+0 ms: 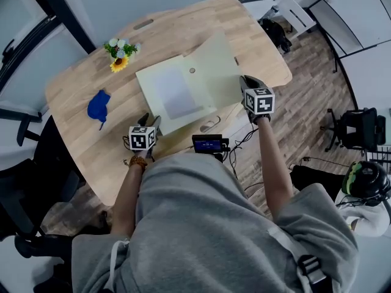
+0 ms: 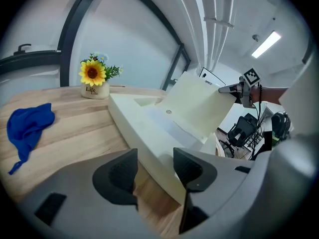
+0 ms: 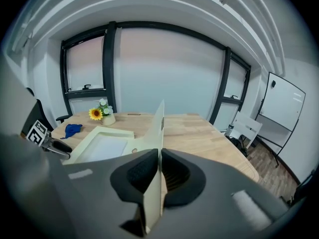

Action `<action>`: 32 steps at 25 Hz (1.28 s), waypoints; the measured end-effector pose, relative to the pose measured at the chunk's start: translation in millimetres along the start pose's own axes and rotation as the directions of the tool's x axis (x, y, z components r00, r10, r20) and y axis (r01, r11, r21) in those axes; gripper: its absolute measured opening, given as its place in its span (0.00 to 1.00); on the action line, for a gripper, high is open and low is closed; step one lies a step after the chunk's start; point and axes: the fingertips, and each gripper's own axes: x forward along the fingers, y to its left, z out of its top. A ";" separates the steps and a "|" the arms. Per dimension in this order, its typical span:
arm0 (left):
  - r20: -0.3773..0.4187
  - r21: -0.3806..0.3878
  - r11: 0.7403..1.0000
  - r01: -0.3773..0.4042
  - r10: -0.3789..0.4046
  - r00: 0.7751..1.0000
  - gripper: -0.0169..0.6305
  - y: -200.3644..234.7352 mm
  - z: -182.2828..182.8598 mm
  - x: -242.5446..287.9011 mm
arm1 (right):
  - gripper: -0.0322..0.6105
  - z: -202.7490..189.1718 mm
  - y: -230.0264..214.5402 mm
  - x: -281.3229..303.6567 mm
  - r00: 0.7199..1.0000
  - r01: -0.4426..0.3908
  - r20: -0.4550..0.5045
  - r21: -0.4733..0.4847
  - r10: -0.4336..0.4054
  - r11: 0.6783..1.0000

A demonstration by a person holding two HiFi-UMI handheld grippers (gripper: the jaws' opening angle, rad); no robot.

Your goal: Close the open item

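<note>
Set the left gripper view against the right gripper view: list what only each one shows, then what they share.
Only the left gripper view: the left tongs close up, jaws open astride the cream box at its near wall. Only the right gripper view: the right tongs close up, shut on the edge of the raised lid, plus a white chair. Both: box, lid, sunflower pot, blue cloth, wooden table, and the opposite tongs at a distance.

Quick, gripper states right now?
Left gripper: open, box edge between its jaws, not gripped.
Right gripper: shut on the lid.
</note>
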 end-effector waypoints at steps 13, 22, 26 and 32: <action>-0.008 -0.043 0.999 0.020 -0.020 1.000 0.36 0.7 -3.7 2.1 | 0.07 7.3 27.9 -5.5 0.995 -0.089 0.045 0.040 0.087 0.995; -0.009 -0.044 0.998 0.034 -0.034 0.999 0.36 0.7 -3.0 3.2 | 0.07 9.5 54.3 -14.5 0.980 -0.187 0.086 0.050 0.182 0.981; -0.016 -0.043 0.998 0.037 -0.037 0.999 0.36 0.5 -2.9 3.7 | 0.07 6.8 63.6 -19.9 0.972 -0.218 0.099 0.037 0.214 0.975; -0.017 -0.044 0.998 0.042 -0.043 0.999 0.36 0.2 -3.1 4.0 | 0.07 5.0 92.9 -23.8 0.956 -0.279 0.085 -0.047 0.282 0.959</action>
